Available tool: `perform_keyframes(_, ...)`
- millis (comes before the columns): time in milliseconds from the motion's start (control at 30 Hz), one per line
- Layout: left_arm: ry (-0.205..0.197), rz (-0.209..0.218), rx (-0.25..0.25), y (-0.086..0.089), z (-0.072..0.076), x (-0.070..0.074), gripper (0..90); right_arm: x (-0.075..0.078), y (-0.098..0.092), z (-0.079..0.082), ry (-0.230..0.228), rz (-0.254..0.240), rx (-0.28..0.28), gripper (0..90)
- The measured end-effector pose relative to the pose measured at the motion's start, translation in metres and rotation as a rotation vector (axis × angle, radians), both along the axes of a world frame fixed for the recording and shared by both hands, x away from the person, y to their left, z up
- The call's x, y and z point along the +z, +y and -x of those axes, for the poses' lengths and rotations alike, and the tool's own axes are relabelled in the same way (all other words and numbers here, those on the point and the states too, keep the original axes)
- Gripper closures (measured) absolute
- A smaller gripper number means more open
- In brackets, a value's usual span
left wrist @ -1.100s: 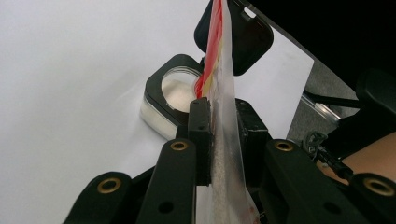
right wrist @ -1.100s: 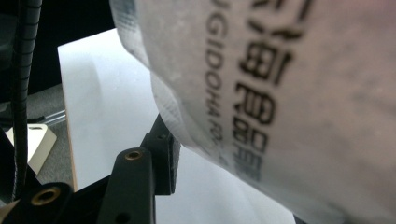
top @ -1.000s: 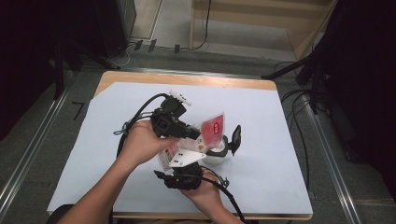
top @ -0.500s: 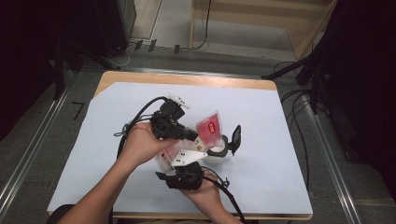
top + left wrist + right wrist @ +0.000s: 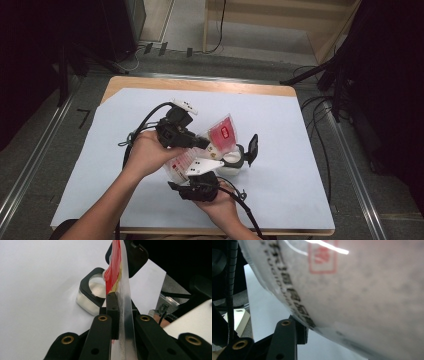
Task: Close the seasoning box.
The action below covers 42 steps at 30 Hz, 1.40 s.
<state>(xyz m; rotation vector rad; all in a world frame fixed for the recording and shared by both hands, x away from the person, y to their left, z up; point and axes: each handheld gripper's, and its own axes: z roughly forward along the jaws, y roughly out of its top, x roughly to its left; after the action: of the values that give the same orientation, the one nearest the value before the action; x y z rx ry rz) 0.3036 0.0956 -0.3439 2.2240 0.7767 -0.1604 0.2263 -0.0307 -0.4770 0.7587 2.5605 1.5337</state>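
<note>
**Two grippers hold one plastic bag over a small pot**

A see-through plastic bag (image 5: 220,136) with red print and a white grainy filling is held up in the air above the middle of the worktop (image 5: 300,165). The bag is thin, shiny and flat at its sealed edge. The worktop is wood with a smooth pale blue sheet over it.

The left gripper (image 5: 200,143) is black and bony-looking, with brass rivets. Its fingers (image 5: 111,312) are nearly together, pinching the clear edge of the bag (image 5: 124,302). The right gripper (image 5: 197,172) comes up from below with a grey three-cornered plate on top. In the right gripper view the bag (image 5: 362,290) is very close and blurry, with dark letters and a red stamp. One black finger (image 5: 298,331) touches its lower edge, but I cannot tell if the fingers are closed on it.

Just under the bag stands a small clear container (image 5: 234,162) with a black square collar, a round mouth and white stuff inside. Its black lid (image 5: 252,149) is flipped up on the far side. Black cables (image 5: 145,125) trail across the sheet behind the left hand (image 5: 150,152).
</note>
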Motion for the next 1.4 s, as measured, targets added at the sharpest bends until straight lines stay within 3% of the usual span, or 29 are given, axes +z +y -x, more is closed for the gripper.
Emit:
perform_keyframes(533,-0.036,0.079,0.022,0.018,0.002,0.009,88.9,0.007,-0.013,-0.011,0.011,-0.038,-0.047,58.0)
perform_keyframes(700,-0.078,0.096,0.020,0.023,0.006,0.011,89.0,0.009,-0.019,-0.016,0.019,-0.054,-0.069,57.5)
perform_keyframes(867,-0.102,0.099,0.038,0.030,0.009,0.013,89.1,0.012,-0.024,-0.020,0.016,-0.043,-0.097,57.5)
perform_keyframes(967,-0.108,0.122,0.034,0.035,0.010,0.013,89.1,0.012,-0.027,-0.023,0.020,-0.041,-0.119,57.4)
perform_keyframes(1400,-0.145,0.106,0.005,0.044,0.017,0.014,89.5,0.012,-0.045,-0.037,0.101,-0.071,-0.208,57.1)
